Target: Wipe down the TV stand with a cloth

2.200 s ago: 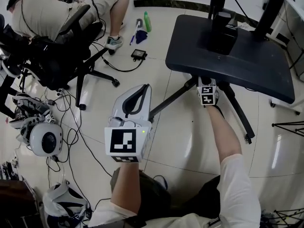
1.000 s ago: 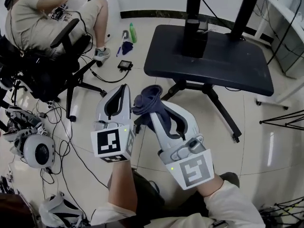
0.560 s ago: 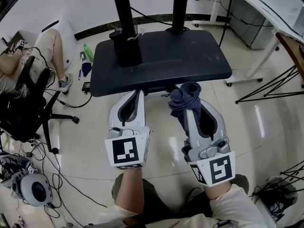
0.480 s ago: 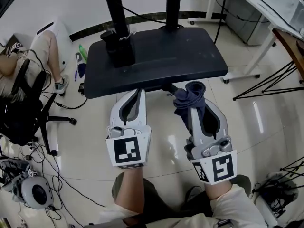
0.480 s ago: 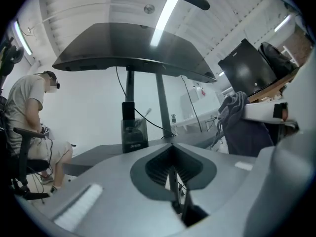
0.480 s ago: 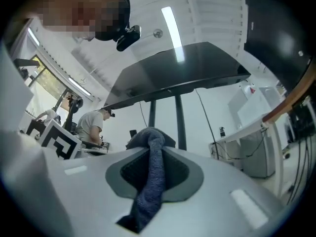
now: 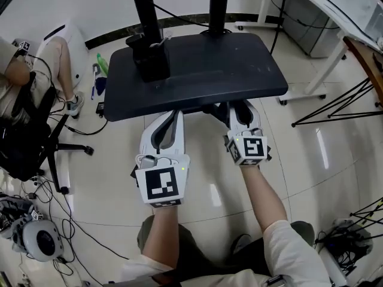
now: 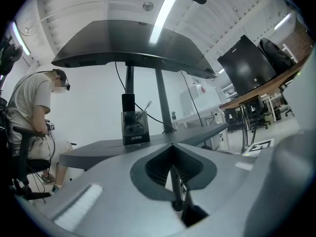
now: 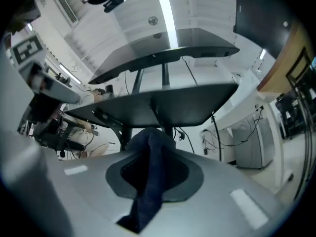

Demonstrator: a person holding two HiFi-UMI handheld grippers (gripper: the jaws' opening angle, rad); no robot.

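The TV stand's black shelf (image 7: pixel 203 70) lies straight ahead, with two black posts rising from it. My right gripper (image 7: pixel 237 109) reaches in at the shelf's front edge, its tips partly under the rim. It is shut on a dark blue cloth (image 9: pixel 149 179), which bunches up between the jaws and hangs down. In the right gripper view the shelf's underside (image 9: pixel 168 107) is just above the right gripper (image 9: pixel 153 149). My left gripper (image 7: pixel 172 116) is shut on nothing, short of the front edge. In the left gripper view the shelf (image 8: pixel 98 149) is level with the left gripper (image 8: pixel 172 149).
A black box (image 7: pixel 147 57) stands on the shelf's left rear by a post. A person sits in an office chair (image 7: pixel 27 118) at the left. A green bottle (image 7: pixel 100 63), cables and a headset (image 7: pixel 37 239) lie on the floor. White desk legs (image 7: pixel 320 64) and tripod legs (image 7: pixel 344 97) stand at the right.
The view swung round to face the stand. My right gripper carried the cloth forward and down to the shelf's front edge. The left gripper stayed shut near the edge.
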